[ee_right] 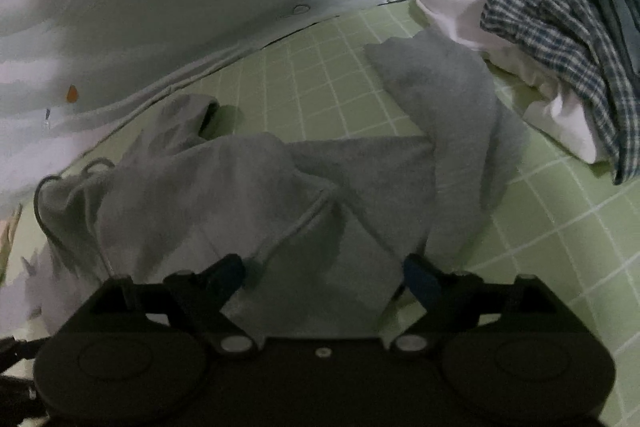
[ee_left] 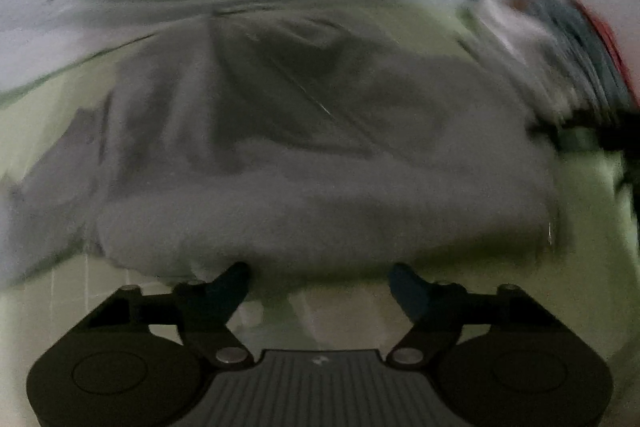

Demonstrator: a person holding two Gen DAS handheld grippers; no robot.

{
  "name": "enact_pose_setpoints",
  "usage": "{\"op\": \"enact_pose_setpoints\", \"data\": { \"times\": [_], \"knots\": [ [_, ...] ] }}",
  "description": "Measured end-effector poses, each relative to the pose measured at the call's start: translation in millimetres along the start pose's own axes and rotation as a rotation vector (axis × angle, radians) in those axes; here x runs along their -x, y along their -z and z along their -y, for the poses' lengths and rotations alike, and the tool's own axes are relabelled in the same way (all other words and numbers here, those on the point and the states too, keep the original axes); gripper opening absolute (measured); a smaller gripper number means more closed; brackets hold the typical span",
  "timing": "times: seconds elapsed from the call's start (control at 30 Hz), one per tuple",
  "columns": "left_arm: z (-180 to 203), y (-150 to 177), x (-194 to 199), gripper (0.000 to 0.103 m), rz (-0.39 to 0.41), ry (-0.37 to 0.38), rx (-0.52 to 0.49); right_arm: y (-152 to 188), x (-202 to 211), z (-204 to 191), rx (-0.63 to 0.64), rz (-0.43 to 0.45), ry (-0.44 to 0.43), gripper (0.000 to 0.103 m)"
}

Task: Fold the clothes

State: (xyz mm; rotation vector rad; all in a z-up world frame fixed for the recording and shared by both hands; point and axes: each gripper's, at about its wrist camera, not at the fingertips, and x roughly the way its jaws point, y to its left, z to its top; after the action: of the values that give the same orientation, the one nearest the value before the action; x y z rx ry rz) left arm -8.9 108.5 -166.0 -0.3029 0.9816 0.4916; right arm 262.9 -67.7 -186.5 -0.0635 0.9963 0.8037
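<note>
Garment: your grey sweatpants (ee_right: 256, 187) lie crumpled on the green grid mat (ee_right: 328, 83), one leg running up toward the pile of unfolded clothes (ee_right: 560, 27) at the far right, the waistband with its drawstring (ee_right: 60, 195) bunched at the left.
How it will handle: judge it soft, thick and limp. It will sag and drag when you lift it, and it should not slip much on the mat. Nothing fragile here.
Where to take hold: pinch a hem or the waistband edge, through all layers, rather than a loose middle fold; keep clear of the drawstring loop so you don't pull only the cord.
Left gripper (ee_left: 320, 277): its jaws stand apart with nothing pinched. The fingertips (ee_left: 238, 273) sit at the near rounded edge of the grey cloth (ee_left: 320, 195). The left wrist view is blurred, so whether they touch it you cannot tell.
Right gripper (ee_right: 324, 273): its jaws are wide apart and hold nothing, with grey fabric lying below and between them, not clamped.
Hand pose: both hands angle down at the mat, side by side at the near edge of the garment.
</note>
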Motion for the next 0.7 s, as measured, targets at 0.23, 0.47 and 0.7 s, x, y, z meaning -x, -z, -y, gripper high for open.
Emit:
{"op": "enact_pose_setpoints", "data": {
  "times": [0.23,0.47,0.7],
  "knots": [
    [9,10,-16,0.073,0.032,-0.146,0.132,15,3,-1,0.013,0.015,0.012,0.093],
    [26,0,-36,0.087,0.126,-0.218,0.192,25,2,-3,0.004,0.029,0.023,0.094],
    [25,-11,-33,0.03,0.16,-0.18,0.258,32,6,-1,-0.01,0.038,0.022,0.094]
  ]
}}
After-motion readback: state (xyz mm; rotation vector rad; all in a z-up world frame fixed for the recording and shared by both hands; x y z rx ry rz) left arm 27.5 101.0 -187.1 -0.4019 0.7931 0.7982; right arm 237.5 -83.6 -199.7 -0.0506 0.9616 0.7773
